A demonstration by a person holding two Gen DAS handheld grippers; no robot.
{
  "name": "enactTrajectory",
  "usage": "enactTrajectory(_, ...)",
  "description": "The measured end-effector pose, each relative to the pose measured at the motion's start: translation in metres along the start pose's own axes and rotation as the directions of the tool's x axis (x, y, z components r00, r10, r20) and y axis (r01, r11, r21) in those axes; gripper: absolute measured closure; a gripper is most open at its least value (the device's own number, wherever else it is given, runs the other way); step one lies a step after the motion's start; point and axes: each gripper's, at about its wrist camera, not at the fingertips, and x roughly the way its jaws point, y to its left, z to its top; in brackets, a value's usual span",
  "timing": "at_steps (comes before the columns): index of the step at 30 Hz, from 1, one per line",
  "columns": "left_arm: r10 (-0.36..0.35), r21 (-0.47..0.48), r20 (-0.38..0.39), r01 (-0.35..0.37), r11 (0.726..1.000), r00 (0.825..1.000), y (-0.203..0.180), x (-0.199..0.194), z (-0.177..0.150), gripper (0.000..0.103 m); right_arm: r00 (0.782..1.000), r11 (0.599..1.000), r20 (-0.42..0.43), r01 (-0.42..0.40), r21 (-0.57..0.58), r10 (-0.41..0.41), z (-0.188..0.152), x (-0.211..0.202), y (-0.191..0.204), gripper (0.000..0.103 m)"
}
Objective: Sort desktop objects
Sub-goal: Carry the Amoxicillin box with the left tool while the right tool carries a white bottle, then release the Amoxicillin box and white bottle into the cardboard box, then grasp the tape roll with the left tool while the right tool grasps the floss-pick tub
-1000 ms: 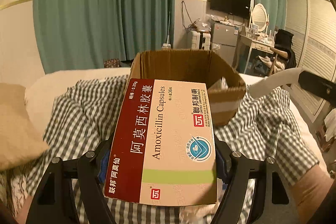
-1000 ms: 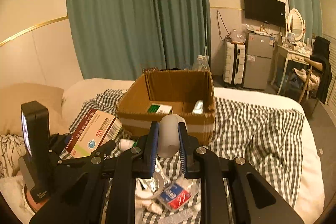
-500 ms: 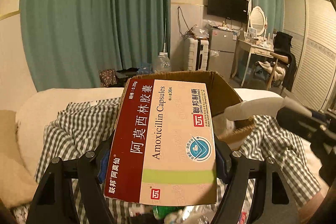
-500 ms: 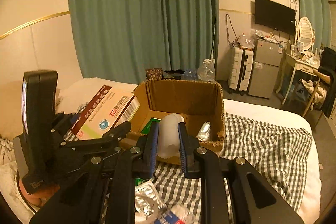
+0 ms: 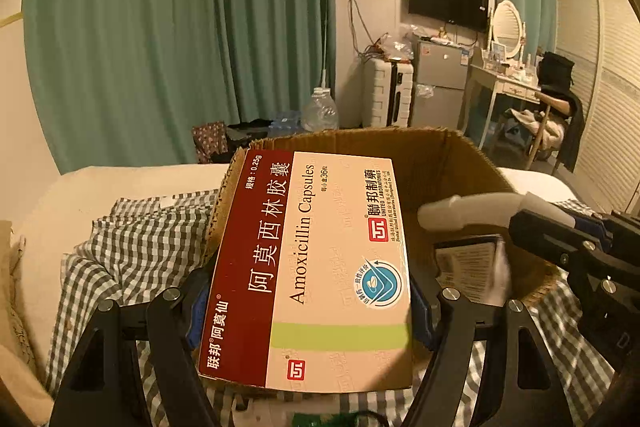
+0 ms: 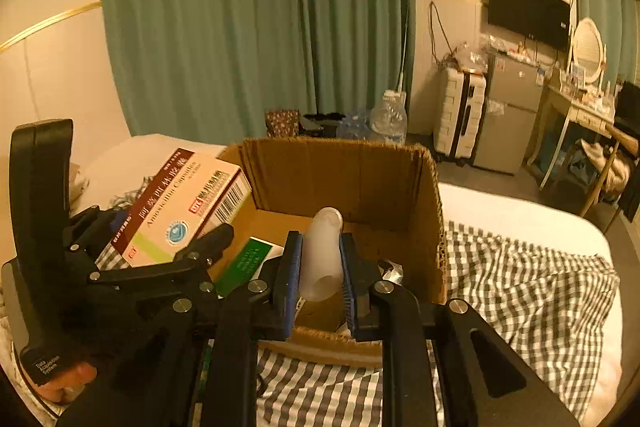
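My left gripper (image 5: pixel 306 303) is shut on a flat Amoxicillin box (image 5: pixel 316 259), dark red and cream, held over the near left rim of an open cardboard carton (image 5: pixel 460 163). My right gripper (image 6: pixel 319 263) is shut on a white translucent tube (image 6: pixel 322 251), held just above the carton's (image 6: pixel 428 211) near rim. In the left wrist view the tube (image 5: pixel 468 211) and the right gripper reach in from the right. In the right wrist view the Amoxicillin box (image 6: pixel 180 211) sits at the carton's left edge. Inside lie a green box (image 6: pixel 244 259) and a foil pack (image 6: pixel 394 269).
The carton stands on a bed with a grey checked cloth (image 6: pixel 520 275). A printed card or box (image 5: pixel 468 271) lies inside the carton. A water bottle (image 6: pixel 386 119) stands behind it before green curtains. A suitcase (image 6: pixel 458 115), a fridge and a dressing table are at the right.
Both grippers have moved forward to the carton with their loads. The carton now looms larger, and the tube and box hang over its opening instead of short of it.
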Motion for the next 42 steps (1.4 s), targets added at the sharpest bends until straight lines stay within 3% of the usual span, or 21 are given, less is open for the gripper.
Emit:
enactTrajectory(7,0.009,-0.009,-0.025,-0.009,1.000,1.000,0.000,0.021,-0.004,0.026,1.000,0.999,-0.004,-0.004,0.047,0.004,-0.001,0.013,-0.014,0.083)
enactTrajectory(9,0.004,-0.013,-0.029,-0.005,1.000,1.000,0.000,0.022,-0.006,0.019,1.000,0.998,0.009,0.012,0.058,-0.012,0.000,0.008,-0.013,0.046)
enactTrajectory(10,0.006,-0.019,-0.031,-0.007,1.000,1.000,0.000,0.022,-0.006,0.005,0.999,0.997,0.025,0.021,0.069,-0.022,0.000,0.003,-0.015,0.014)
enactTrajectory(11,0.008,-0.026,-0.027,-0.008,1.000,1.000,0.001,0.019,-0.007,0.000,0.998,0.996,0.054,0.026,0.085,-0.031,0.001,-0.004,-0.017,0.012)
enactTrajectory(18,0.023,-0.033,-0.016,-0.023,0.999,1.000,0.005,-0.007,-0.014,0.000,0.995,0.990,0.094,0.007,0.144,-0.020,0.004,-0.044,-0.025,0.012)
enactTrajectory(30,0.020,-0.027,0.042,-0.018,0.999,0.999,0.016,-0.122,-0.030,0.000,0.992,0.987,0.122,0.021,0.158,-0.040,-0.018,-0.145,-0.015,0.011)
enactTrajectory(34,0.026,-0.010,0.040,-0.025,1.000,0.999,0.020,-0.154,-0.058,0.000,0.994,0.988,0.101,0.036,0.152,-0.052,-0.043,-0.168,-0.007,0.011)
enactTrajectory(42,0.011,-0.040,-0.056,-0.014,0.999,0.998,0.010,-0.158,-0.141,0.000,0.999,0.978,-0.014,0.050,0.203,-0.048,-0.110,-0.155,-0.004,0.011)
